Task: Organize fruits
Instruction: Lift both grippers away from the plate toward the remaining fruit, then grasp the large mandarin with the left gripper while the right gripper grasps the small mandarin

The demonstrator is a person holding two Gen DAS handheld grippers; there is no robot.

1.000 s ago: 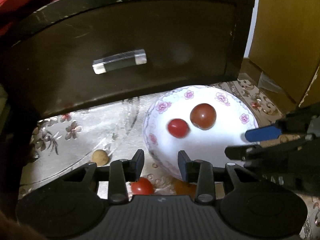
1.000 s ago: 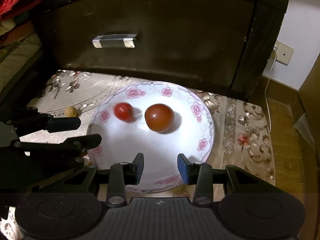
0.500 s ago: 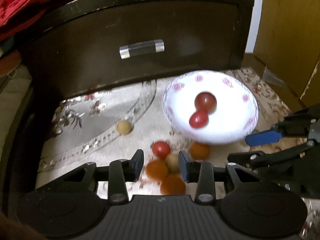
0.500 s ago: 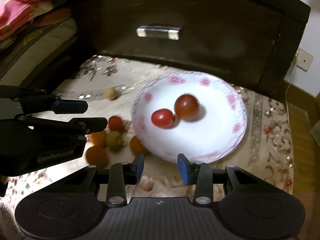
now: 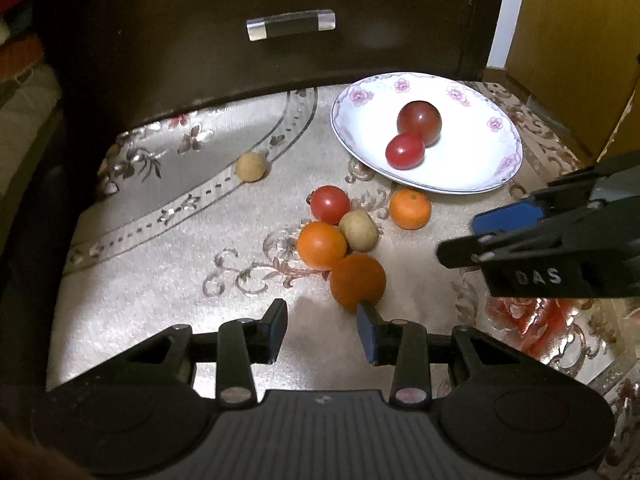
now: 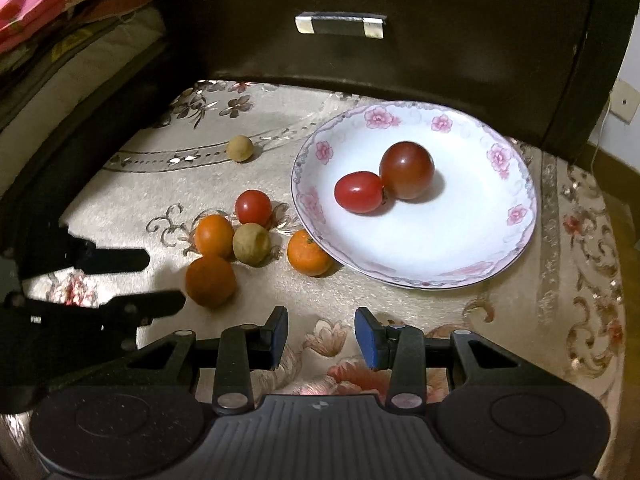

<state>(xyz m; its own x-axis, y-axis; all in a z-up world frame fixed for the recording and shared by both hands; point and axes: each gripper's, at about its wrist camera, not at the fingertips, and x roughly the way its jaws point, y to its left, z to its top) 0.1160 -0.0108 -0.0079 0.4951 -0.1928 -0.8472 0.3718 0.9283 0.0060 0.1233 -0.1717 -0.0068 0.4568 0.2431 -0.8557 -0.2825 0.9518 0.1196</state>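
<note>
A white floral plate (image 5: 472,168) (image 6: 460,248) holds a dark red tomato (image 5: 419,122) (image 6: 407,170) and a smaller red tomato (image 5: 405,152) (image 6: 359,192). On the cloth left of it lie a red tomato (image 5: 330,205) (image 6: 253,208), three oranges (image 5: 321,245) (image 5: 357,282) (image 5: 410,209), a tan fruit (image 5: 359,230) (image 6: 251,244) and a lone tan fruit (image 5: 250,166) (image 6: 240,148). My left gripper (image 5: 322,334) is open and empty, just short of the nearest orange. My right gripper (image 6: 321,336) is open and empty in front of the plate.
A dark wooden drawer front with a metal handle (image 5: 291,30) (image 6: 340,26) stands behind the patterned cloth (image 5: 160,280). Folded bedding (image 6: 60,20) lies at the left. A yellow cabinet (image 5: 572,40) stands at the right.
Both grippers have pulled back and away from the plate, so the loose fruits on the cloth came into view. Jaws stayed open. The two tomatoes on the plate shifted together.
</note>
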